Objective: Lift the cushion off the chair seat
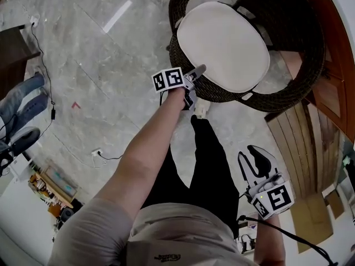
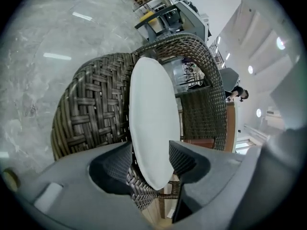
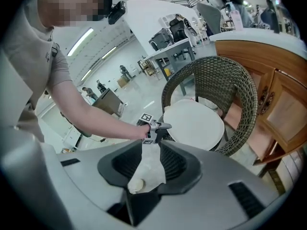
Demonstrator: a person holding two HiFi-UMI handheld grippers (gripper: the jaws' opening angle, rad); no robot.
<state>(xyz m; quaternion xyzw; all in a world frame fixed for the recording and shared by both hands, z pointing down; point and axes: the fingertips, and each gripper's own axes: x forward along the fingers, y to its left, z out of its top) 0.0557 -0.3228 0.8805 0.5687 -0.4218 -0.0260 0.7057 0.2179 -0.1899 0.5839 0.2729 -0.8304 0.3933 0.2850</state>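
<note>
A white oval cushion [image 1: 223,45] lies on the seat of a dark wicker chair [image 1: 297,87]. My left gripper [image 1: 195,85] is at the cushion's near left edge, by the chair's front rim. In the left gripper view its jaws stand wide, one on each side of the cushion's [image 2: 151,123] near end, and the pads do not press on it. My right gripper [image 1: 254,162] hangs low at the right, well short of the chair, open over bare floor. The right gripper view shows the cushion [image 3: 194,121], the chair [image 3: 240,90] and the left gripper [image 3: 156,127] ahead.
A wooden cabinet [image 1: 333,87] stands close to the chair's right side. My own leg in black trousers [image 1: 208,159] is between the two grippers. A cable [image 1: 50,93] runs over the marble floor at the left, near a seated person's legs [image 1: 22,101].
</note>
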